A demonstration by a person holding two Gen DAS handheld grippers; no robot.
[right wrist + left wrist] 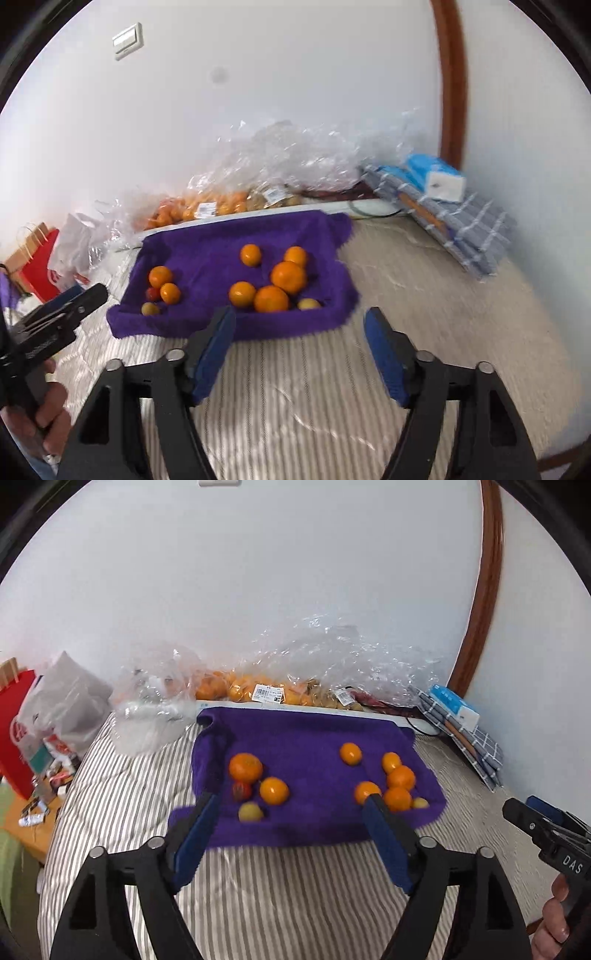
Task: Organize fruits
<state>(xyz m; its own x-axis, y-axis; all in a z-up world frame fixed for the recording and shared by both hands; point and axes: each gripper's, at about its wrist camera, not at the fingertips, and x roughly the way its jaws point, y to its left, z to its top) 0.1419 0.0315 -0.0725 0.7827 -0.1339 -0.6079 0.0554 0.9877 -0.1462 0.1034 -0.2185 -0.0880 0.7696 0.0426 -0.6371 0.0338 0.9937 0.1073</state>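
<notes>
White wall rises behind a striped bedcover (258, 886), where a purple towel (303, 746) lies spread flat with its long side running left to right along the wall. Two clusters of fruit sit on it. On its left part lie two oranges (245, 767), a small red fruit (242, 791) and a pale yellow fruit (250, 811), close together. On its right part lie five oranges (400, 777), mostly bunched and touching, and another pale fruit (420, 803).

Clear plastic bags (236, 686) holding more oranges rest against the wall behind the towel. Only the left camera shows the cluttered low table (37, 812) beside the bed; only the right camera shows a light switch (128, 40) high on the wall. Both show a folded checked cloth (461, 225) with a blue tissue pack (436, 177) on top.

Left gripper (291, 801) hovers over the towel's near edge, released, jaws spread wide and empty, with the left cluster just beyond its left finger. Right gripper (299, 317) is also spread wide and empty, its left finger near the right cluster.
</notes>
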